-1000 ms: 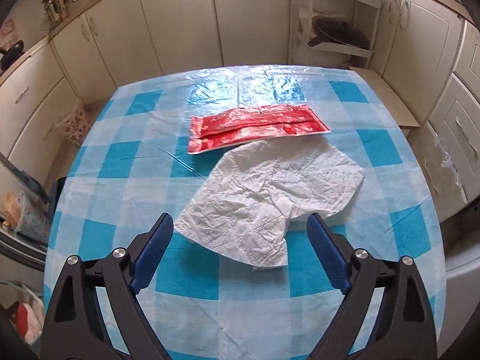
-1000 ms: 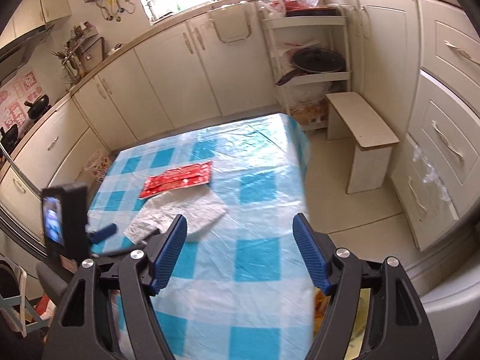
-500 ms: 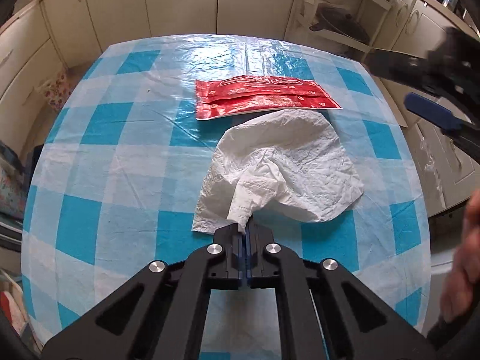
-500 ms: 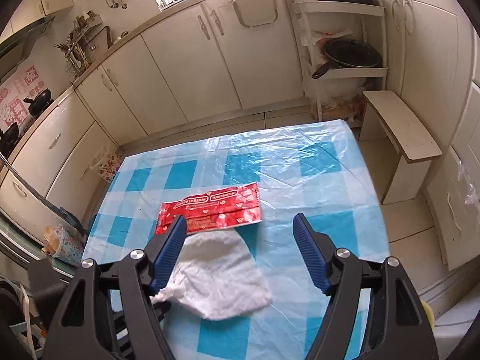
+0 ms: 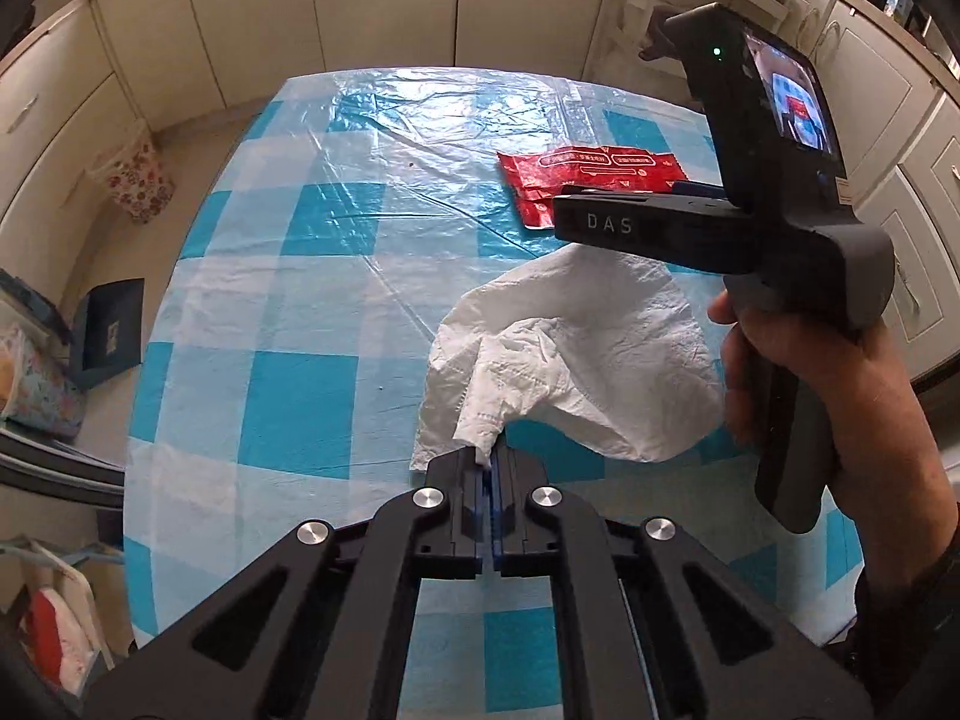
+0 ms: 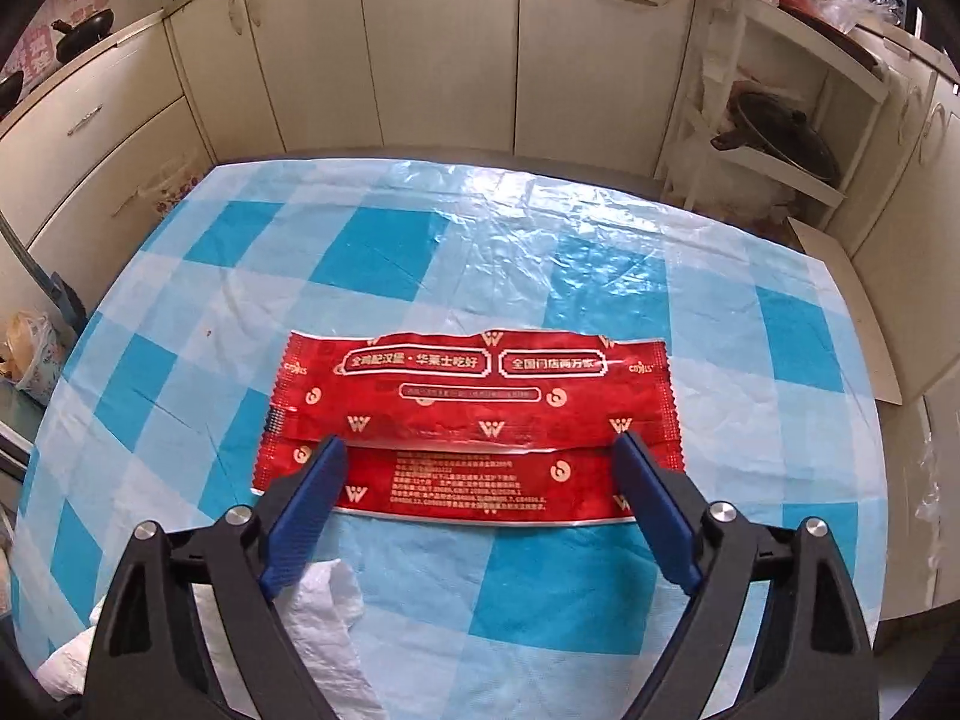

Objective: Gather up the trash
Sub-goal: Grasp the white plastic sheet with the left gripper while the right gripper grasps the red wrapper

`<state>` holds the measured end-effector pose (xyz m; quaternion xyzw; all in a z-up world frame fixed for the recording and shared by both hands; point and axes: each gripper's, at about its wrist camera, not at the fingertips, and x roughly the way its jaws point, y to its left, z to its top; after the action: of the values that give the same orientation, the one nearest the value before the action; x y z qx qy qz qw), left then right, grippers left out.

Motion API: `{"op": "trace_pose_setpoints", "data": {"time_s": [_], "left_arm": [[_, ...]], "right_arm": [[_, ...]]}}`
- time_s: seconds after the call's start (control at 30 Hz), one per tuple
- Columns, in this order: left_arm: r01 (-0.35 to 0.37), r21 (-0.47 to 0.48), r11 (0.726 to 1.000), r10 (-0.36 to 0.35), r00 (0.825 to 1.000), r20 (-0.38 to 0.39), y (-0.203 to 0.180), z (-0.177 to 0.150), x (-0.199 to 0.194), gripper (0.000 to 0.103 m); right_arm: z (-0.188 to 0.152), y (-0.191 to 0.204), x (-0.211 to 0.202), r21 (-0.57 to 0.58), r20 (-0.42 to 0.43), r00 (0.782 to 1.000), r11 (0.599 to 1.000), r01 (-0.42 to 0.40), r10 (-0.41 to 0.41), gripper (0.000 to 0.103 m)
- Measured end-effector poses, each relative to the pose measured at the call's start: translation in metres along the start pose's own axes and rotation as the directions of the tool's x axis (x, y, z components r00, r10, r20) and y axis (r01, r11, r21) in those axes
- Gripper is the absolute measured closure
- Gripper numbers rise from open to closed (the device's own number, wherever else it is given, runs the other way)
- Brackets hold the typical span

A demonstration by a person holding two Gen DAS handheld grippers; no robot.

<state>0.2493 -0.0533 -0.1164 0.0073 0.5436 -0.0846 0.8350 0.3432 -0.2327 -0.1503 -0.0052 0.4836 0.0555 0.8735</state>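
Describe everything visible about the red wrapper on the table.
The red wrapper is a long, flat, glossy foil-like packet with white print, logos and serrated short ends. It looks empty, lies creased along its length on the blue-and-white checked tablecloth, just beyond the white tissue. The open right gripper hovers over its near edge; contact cannot be told.

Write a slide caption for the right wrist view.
Open right gripper poised over a flat red wrapper on the blue-checked tablecloth.

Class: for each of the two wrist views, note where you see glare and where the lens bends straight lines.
Left wrist view: white glare on the far end of the blue-checked plastic tablecloth; cream cabinet doors bow outward. Right wrist view: sheen across the flat red foil wrapper; table edges curve, corners darken.
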Motion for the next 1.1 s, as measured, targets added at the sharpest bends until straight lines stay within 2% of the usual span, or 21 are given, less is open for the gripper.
{"op": "trace_pose_setpoints", "data": {"time_s": [0.03,0.1,0.2,0.3,0.53,0.57,0.63,0.67,0.7,0.8,0.9,0.97,1.03,1.1], "left_arm": [[0.001,-0.003,1.0,-0.001,1.0,0.001,-0.001,0.0,-0.002,0.101],[0.0,-0.005,1.0,0.0,1.0,0.008,-0.002,0.0,-0.005,0.101],[0.002,-0.001,1.0,-0.002,1.0,0.016,-0.005,-0.001,-0.009,0.101],[0.001,0.005,1.0,-0.001,1.0,0.025,-0.008,-0.002,-0.011,0.101],[0.016,0.017,1.0,-0.017,0.998,0.052,-0.017,-0.007,-0.023,0.101],[0.013,0.018,1.0,-0.014,0.999,0.052,-0.017,-0.009,-0.025,0.101],[0.01,0.016,1.0,-0.011,0.999,0.048,-0.015,-0.013,-0.026,0.101],[0.008,0.017,1.0,-0.008,0.999,0.045,-0.014,-0.015,-0.026,0.101],[0.004,0.019,1.0,-0.005,0.999,0.042,-0.013,-0.017,-0.026,0.101],[-0.007,0.028,1.0,0.006,0.999,0.035,-0.006,-0.019,-0.024,0.101],[-0.01,0.016,1.0,0.01,1.0,0.03,0.004,-0.017,-0.023,0.101],[-0.005,0.008,1.0,0.005,1.0,0.026,0.009,-0.015,-0.023,0.101],[-0.008,0.012,1.0,0.008,1.0,0.028,0.012,-0.014,-0.023,0.101],[-0.009,0.014,1.0,0.009,1.0,0.026,0.014,-0.014,-0.022,0.101]], "right_arm": [[0.0,0.001,-0.002,-0.008,0.006,1.0,1.0,-0.004,0.004,0.04],[0.0,0.003,-0.006,-0.017,0.005,1.0,1.0,-0.009,0.009,0.077],[-0.003,0.002,-0.009,-0.016,-0.01,0.999,0.999,-0.039,0.039,0.102],[-0.003,-0.004,-0.015,0.0,-0.017,0.998,0.998,-0.068,0.068,0.103],[-0.008,-0.027,-0.062,0.031,0.046,0.993,0.994,-0.109,0.107,0.103],[-0.01,-0.031,-0.062,0.049,0.045,0.993,0.992,-0.116,0.113,0.102],[-0.013,-0.035,-0.057,0.087,0.043,0.993,0.99,-0.114,0.111,0.048],[-0.014,-0.035,-0.055,0.114,0.066,0.994,0.989,-0.095,0.088,0.009],[-0.014,-0.032,-0.053,0.122,0.087,0.993,0.989,-0.084,0.074,0.007],[-0.006,-0.018,-0.043,0.09,0.07,0.996,0.994,-0.066,0.06,0.007],[0.001,-0.008,-0.026,0.071,0.046,0.999,0.997,-0.007,0.004,0.007],[0.002,-0.012,-0.014,0.102,0.016,1.0,0.995,0.005,-0.007,0.007],[0.004,-0.019,-0.003,0.167,-0.015,1.0,0.986,-0.012,0.015,0.007],[0.007,-0.02,0.0,0.19,-0.005,1.0,0.982,-0.018,0.02,0.007]]}}
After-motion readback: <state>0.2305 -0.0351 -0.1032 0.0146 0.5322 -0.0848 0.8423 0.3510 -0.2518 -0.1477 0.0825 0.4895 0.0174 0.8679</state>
